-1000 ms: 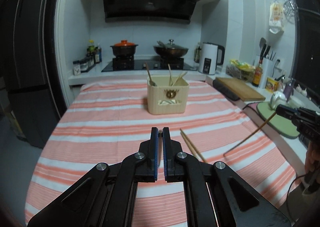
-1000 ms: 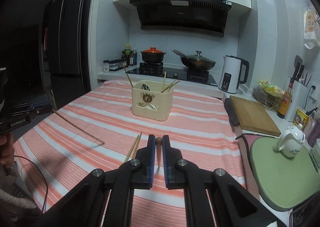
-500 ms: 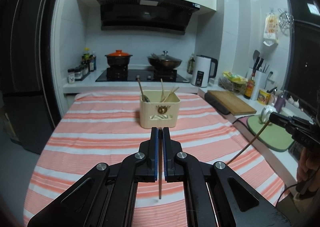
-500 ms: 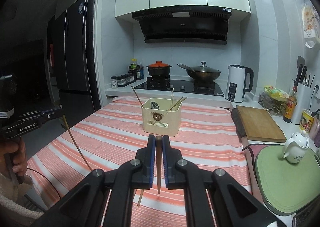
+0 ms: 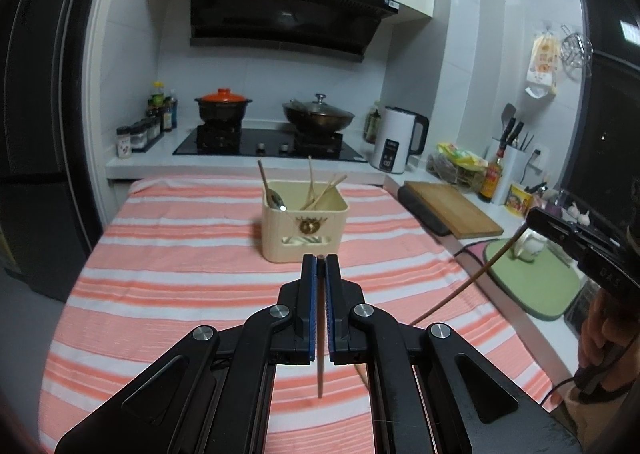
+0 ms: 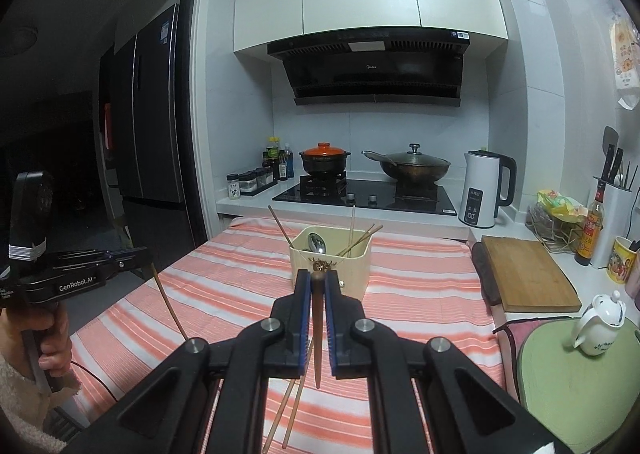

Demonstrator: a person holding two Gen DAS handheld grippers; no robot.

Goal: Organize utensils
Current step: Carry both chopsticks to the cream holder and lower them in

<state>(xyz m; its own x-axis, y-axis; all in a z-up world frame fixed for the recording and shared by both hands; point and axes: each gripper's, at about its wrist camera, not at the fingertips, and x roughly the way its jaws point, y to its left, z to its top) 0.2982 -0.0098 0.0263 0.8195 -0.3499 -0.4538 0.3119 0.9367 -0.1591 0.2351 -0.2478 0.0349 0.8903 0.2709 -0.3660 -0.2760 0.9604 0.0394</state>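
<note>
Blue-padded, your left gripper (image 5: 320,266) is closed on a thin chopstick (image 5: 320,374), and your right gripper (image 6: 318,282) clamps a darker chopstick (image 6: 317,334). The cream utensil holder (image 5: 304,226) stands mid-frame on the striped tablecloth (image 5: 168,274); two loose chopsticks (image 6: 288,410) lie at the bottom centre.

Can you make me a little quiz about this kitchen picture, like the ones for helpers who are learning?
1. True or false: both grippers are shut on a chopstick.
2. What colour is the lid of the pot on the stove: A green, B orange, C blue?
3. What lies loose on the tablecloth below the right gripper?

Key:
1. True: the left gripper holds a chopstick, the right gripper holds another chopstick.
2. B
3. Two light chopsticks.
</note>
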